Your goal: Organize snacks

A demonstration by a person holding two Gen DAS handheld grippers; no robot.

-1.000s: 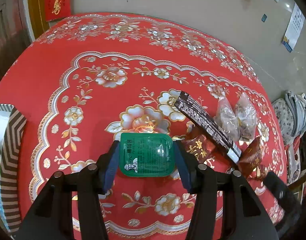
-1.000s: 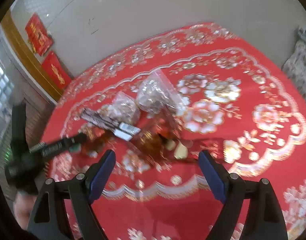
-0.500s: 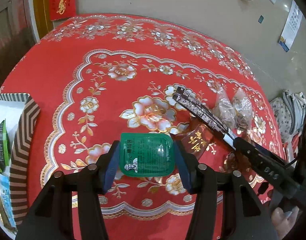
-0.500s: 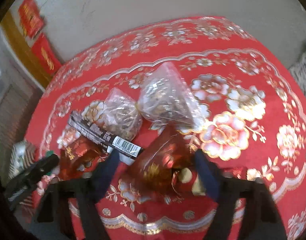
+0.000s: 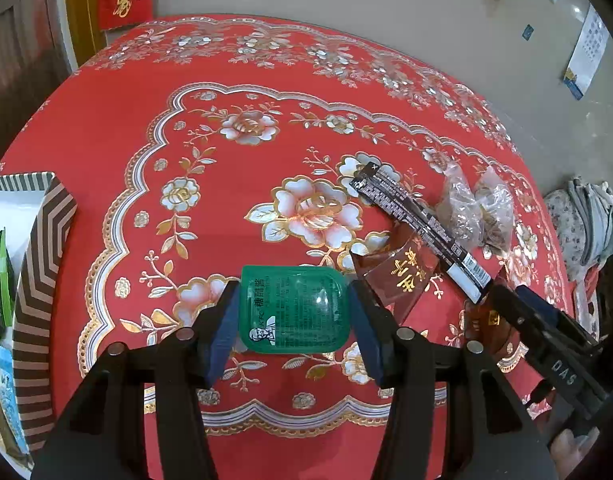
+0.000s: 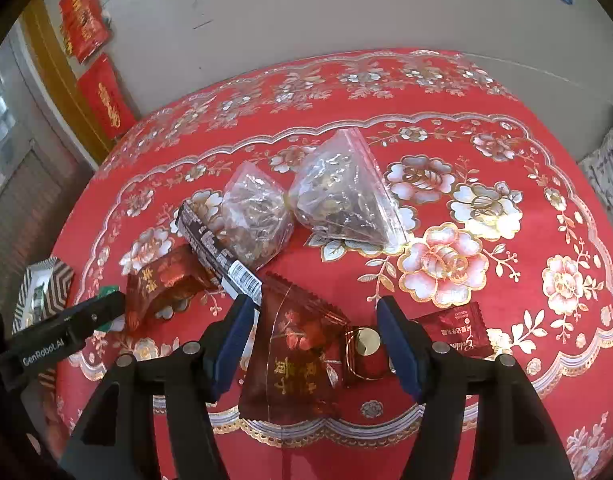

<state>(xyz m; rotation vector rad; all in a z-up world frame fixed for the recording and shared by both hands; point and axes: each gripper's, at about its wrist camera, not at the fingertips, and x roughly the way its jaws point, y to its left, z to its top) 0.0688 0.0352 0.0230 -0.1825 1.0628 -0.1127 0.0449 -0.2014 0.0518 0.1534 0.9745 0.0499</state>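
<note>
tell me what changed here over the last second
The right tool came in low over the translucent red snack packet, which now lies between its opening jaws; nothing is gripped yet. It now shows beside the left tool, still clamped on the green sauce tub. The snacks on the red floral tablecloth stayed put.

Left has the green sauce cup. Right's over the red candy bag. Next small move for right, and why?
Probably close the right gripper on the red candy bag. Its jaws are opening and the bag already lies between the fingers, pads not pressing it. The left gripper is clamped on the green sauce cup, so only the right is free.
</note>
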